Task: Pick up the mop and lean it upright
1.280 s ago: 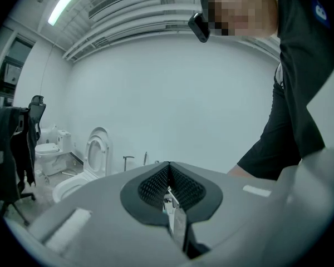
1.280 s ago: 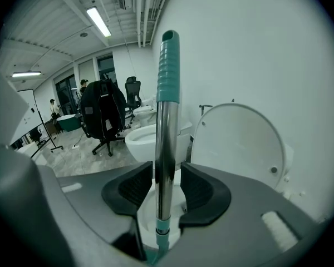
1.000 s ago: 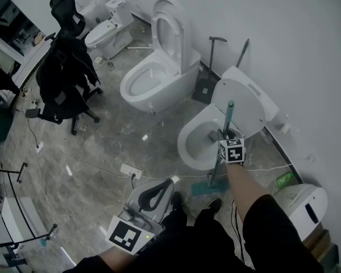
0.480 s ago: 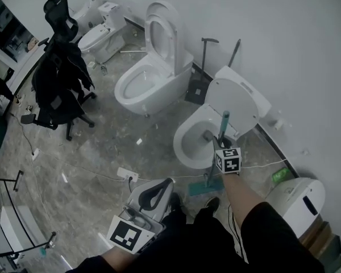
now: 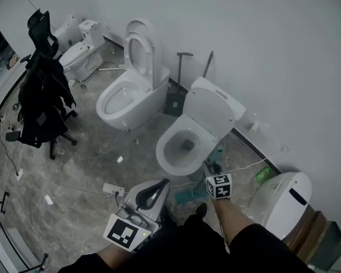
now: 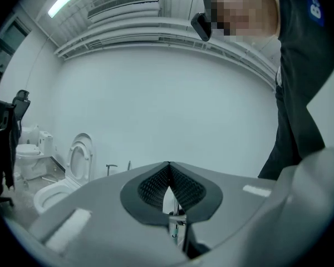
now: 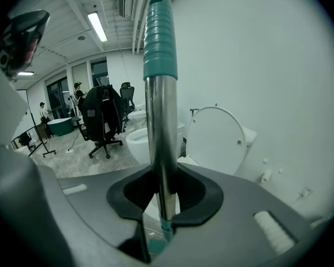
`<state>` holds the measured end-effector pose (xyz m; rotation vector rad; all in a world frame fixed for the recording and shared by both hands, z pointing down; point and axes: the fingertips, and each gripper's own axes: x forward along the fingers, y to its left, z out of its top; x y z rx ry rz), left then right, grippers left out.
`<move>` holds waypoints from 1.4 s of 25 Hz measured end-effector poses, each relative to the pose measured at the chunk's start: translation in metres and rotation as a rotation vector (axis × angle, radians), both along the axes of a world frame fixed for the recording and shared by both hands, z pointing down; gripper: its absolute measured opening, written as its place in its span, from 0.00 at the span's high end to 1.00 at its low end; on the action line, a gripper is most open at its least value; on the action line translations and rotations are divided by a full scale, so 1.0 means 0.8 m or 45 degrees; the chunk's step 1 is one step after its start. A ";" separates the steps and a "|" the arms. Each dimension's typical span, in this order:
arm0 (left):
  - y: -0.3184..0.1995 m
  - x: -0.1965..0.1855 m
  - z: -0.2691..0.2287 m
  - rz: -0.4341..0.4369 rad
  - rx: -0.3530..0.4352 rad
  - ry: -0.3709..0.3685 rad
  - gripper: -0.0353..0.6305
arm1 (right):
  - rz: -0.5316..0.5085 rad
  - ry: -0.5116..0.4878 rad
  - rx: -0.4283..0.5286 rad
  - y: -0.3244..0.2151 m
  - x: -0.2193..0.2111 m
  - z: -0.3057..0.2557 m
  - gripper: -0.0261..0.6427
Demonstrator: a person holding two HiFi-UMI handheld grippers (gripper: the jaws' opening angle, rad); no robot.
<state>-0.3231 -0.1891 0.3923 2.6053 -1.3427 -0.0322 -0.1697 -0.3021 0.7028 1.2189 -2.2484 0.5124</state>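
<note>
The mop is a steel pole (image 7: 158, 127) with a ribbed teal grip on top (image 7: 160, 38). It stands nearly upright in the right gripper view. My right gripper (image 7: 162, 177) is shut on the pole below the grip. In the head view the right gripper (image 5: 213, 170) holds the mop just right of the nearest toilet, and the teal mop head (image 5: 187, 195) rests on the floor below. My left gripper (image 5: 161, 185) hangs low by my legs. Its jaws (image 6: 168, 168) are shut with nothing between them.
The nearest toilet (image 5: 184, 144) has its lid up against the white wall. A second toilet (image 5: 125, 95) and a third toilet (image 5: 77, 53) stand further left. A dustpan (image 5: 175, 100) leans on the wall. An office chair with a black jacket (image 5: 40, 95), a power strip (image 5: 112, 189) and a white unit (image 5: 281, 201) are nearby.
My right gripper has carried the mop from in front of the toilet bowl to its right side, nearer the wall. The left gripper has barely moved.
</note>
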 end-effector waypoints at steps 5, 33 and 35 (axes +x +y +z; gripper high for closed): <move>0.010 0.004 -0.001 0.073 0.015 0.020 0.93 | 0.065 0.001 0.013 0.040 0.022 -0.011 0.83; 0.042 0.086 0.001 0.493 0.046 0.136 0.93 | 0.395 -0.100 0.315 0.154 0.120 -0.187 0.83; 0.046 0.100 0.003 0.524 0.037 0.139 0.93 | 0.423 -0.106 0.324 0.164 0.132 -0.199 0.83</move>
